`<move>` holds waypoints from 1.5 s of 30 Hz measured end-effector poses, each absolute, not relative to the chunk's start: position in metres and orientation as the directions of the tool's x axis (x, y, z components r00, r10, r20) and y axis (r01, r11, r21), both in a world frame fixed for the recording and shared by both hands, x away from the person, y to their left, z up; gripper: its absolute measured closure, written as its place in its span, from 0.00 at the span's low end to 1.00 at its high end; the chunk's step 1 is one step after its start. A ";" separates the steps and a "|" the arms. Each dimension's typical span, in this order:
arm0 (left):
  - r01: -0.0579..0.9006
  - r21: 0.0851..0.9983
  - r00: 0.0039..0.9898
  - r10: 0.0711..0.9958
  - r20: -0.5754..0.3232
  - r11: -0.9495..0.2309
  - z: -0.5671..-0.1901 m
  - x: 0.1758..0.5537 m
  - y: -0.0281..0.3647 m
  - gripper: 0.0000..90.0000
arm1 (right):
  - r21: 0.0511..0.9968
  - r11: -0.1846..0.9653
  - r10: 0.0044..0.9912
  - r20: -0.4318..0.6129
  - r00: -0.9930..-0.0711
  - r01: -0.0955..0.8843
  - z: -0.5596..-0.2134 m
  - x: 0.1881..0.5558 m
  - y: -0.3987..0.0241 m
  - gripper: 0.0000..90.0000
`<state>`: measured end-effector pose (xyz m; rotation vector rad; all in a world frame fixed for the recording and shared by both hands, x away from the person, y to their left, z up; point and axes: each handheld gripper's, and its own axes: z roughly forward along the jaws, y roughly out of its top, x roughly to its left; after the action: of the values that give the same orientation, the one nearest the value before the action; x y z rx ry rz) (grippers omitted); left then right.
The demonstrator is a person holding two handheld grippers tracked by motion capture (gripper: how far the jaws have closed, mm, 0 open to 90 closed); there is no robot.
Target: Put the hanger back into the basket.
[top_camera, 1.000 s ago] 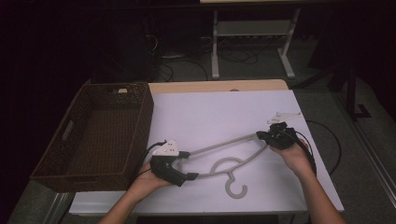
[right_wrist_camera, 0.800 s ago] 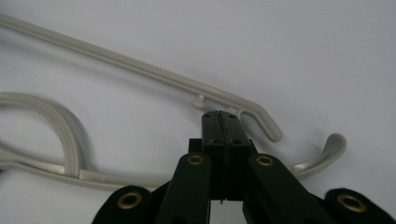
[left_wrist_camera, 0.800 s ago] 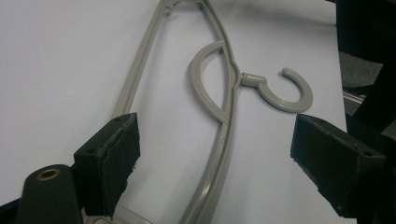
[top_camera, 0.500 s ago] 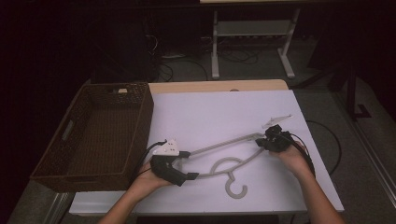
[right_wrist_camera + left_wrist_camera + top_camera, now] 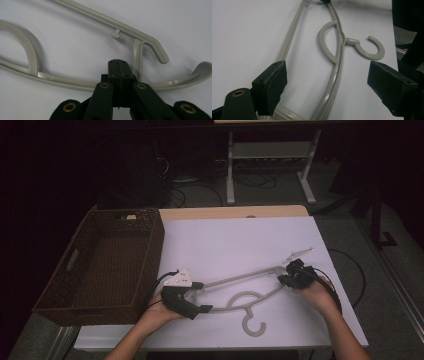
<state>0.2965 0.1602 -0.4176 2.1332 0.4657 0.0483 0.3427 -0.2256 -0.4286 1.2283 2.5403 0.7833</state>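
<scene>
White tabletop at frame centre bears a light, stiff, slick plastic hanger, best taken at its ends: left gripper gapes wide around one, right gripper is fully closed over the other.

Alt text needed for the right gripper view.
The right claw, its black jaws pressed together, rests over the lower arm of a grey plastic clothes hanger lying flat on a white table; whether it pinches the hanger is unclear.

One grey plastic hanger, one brown wicker basket, two handheld grippers, one left, one right.
</scene>
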 end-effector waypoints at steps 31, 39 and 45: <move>0.120 0.702 0.991 0.128 -0.041 -0.702 -0.436 0.292 0.111 0.61 | 0.836 0.288 0.767 0.090 -0.635 0.467 -0.395 0.268 -0.236 0.27; 0.091 0.692 0.995 0.091 -0.037 -0.716 -0.441 0.295 0.096 0.72 | 0.839 0.278 0.769 0.098 -0.632 0.468 -0.395 0.269 -0.236 0.27; 0.065 0.671 0.997 0.069 -0.020 -0.738 -0.444 0.293 0.092 0.79 | 0.845 0.288 0.766 0.079 -0.638 0.451 -0.396 0.270 -0.237 0.27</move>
<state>0.2934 0.0920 -0.4437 2.4033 0.0929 0.0078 0.2702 -0.2372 -0.3958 1.1012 2.2216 1.2836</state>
